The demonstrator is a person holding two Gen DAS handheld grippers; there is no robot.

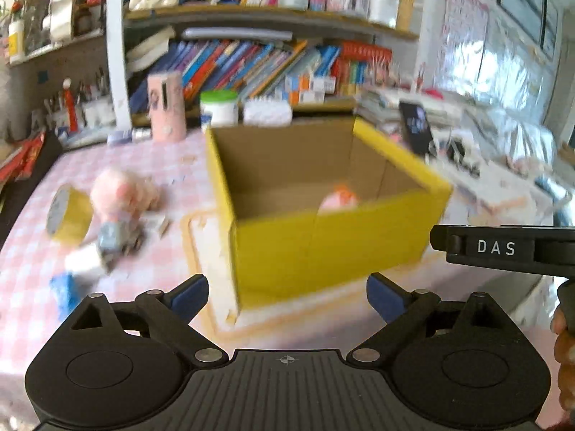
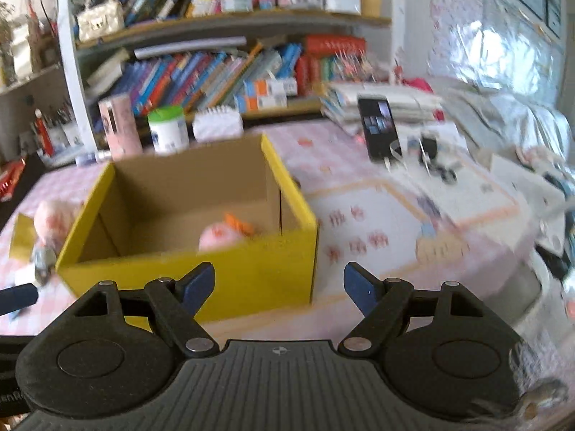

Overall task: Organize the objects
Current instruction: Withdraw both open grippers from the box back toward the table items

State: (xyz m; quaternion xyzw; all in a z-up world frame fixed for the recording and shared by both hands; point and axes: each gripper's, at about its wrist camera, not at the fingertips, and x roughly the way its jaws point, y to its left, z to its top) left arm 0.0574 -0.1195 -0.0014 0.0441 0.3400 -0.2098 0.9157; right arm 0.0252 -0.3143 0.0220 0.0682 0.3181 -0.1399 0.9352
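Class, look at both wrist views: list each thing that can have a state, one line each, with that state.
Yellow cardboard box: open, upright, holding a pink toy.
Pink toy: lying in the box.
Yellow tape roll: on its side on the tablecloth.
Left gripper: open, empty.
Right gripper: open, empty.
Phone: propped upright, screen lit.

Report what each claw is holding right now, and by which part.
Nothing is held. The left claw and the right claw both stand open and empty in front of the yellow box; a pink toy already lies inside.

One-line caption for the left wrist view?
Open left gripper faces a yellow box holding a pink toy; more items on the checked tablecloth.
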